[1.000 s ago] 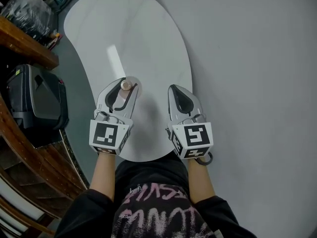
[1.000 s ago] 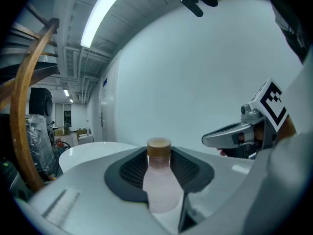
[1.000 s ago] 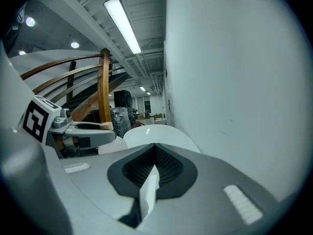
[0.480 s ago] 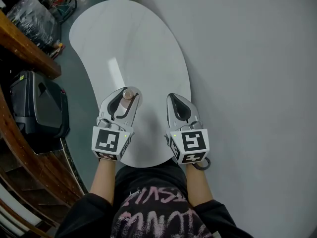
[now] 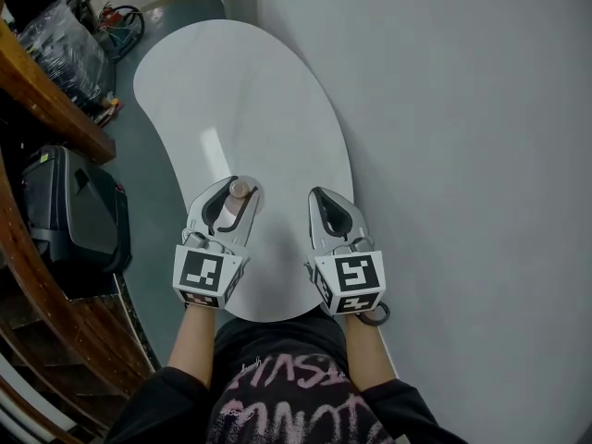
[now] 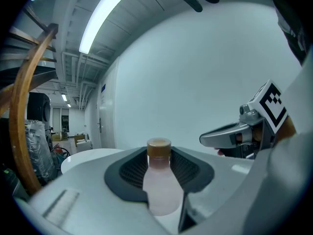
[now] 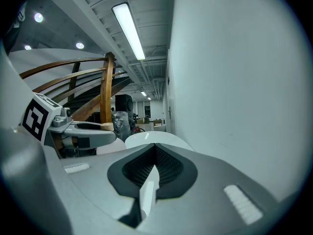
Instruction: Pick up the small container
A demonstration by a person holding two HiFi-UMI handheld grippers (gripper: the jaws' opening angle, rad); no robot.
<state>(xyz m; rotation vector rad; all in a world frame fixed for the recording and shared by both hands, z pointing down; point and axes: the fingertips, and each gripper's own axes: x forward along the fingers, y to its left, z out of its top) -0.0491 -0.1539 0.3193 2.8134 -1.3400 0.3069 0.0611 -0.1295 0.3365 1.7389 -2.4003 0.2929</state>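
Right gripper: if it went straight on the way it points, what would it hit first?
Probably nothing nearby: ahead of the right gripper lies only bare white table, and the wall runs alongside it, not across its path. Depth beyond is unclear.

My head camera looks steeply down on the table point(image 5: 240, 91), left gripper point(image 5: 236, 183) at seven o'clock, right gripper point(image 5: 320, 195) at five. Each gripper camera sits close behind its jaws, facing twelve along the tabletop, glimpsing the other gripper; head and left gripper views share the bottle point(image 5: 239, 190).
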